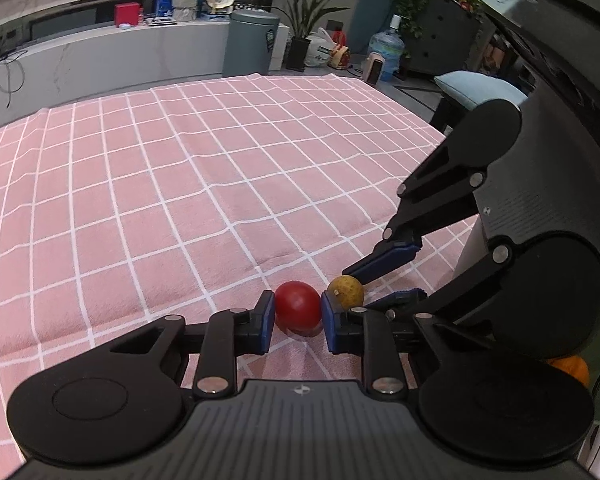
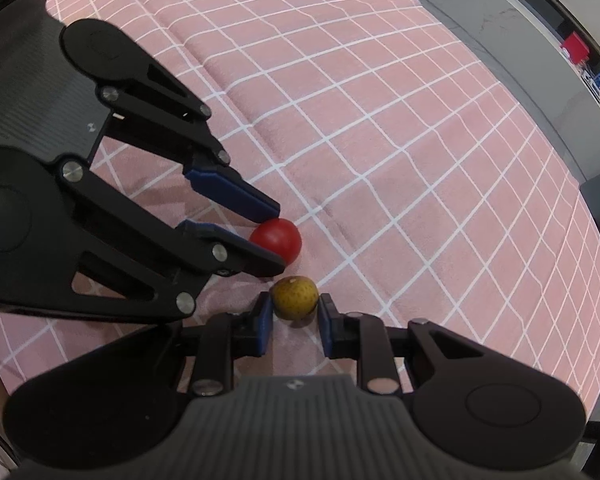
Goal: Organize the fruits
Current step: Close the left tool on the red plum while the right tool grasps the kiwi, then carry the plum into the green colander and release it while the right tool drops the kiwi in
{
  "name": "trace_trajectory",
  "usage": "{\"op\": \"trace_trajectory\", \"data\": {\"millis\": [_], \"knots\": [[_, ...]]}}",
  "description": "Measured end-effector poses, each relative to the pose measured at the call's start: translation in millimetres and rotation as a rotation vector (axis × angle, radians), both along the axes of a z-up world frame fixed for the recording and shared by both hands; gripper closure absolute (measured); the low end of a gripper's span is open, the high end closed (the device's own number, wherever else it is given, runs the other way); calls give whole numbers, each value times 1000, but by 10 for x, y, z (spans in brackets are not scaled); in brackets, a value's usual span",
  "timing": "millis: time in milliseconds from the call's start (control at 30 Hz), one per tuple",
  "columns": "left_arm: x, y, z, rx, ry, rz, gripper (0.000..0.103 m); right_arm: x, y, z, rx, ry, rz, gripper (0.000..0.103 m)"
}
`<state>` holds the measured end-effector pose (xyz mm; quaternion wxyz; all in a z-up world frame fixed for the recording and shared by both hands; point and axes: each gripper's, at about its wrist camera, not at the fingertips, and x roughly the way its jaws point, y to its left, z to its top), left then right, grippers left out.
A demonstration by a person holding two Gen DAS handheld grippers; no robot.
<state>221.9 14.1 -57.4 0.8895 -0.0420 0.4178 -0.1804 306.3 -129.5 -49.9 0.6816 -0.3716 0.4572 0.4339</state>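
Note:
A small red round fruit (image 1: 297,311) lies on the pink checked cloth (image 1: 180,200), with my left gripper (image 1: 298,314) shut on it, one blue pad pressing each side. Right beside it sits a yellow speckled fruit (image 1: 346,290), held by my right gripper (image 1: 358,289), which comes in from the right. In the right wrist view the right gripper (image 2: 295,304) is shut on the yellow fruit (image 2: 295,297). The left gripper (image 2: 279,239) reaches in from the left, shut on the red fruit (image 2: 278,240). The two fruits almost touch, and both rest on the cloth (image 2: 380,140).
An orange fruit (image 1: 572,368) peeks out under the right gripper's body at the lower right. Beyond the cloth's far edge stand a grey bin (image 1: 252,40), a potted plant (image 1: 300,28), a water bottle (image 1: 386,50) and a light blue cushion (image 1: 480,88).

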Motion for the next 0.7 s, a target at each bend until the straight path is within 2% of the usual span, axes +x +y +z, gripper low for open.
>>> {"op": "trace_trajectory", "data": {"millis": [233,400,567,700], "knots": [[-157,121,204,-29,-16,61,76,-61,-49,164,54,-20,-49,83],[-302,171,395,-50,-17,86,76,-199,-162,394,118,-46,-90,83],[-468,186,546,-95,-14,113,76,-371,-396,690,209,-57,-168,83],[-637,94,692,-101,-23,120,76,-550,-680,888,285,-58,-246,83]]}}
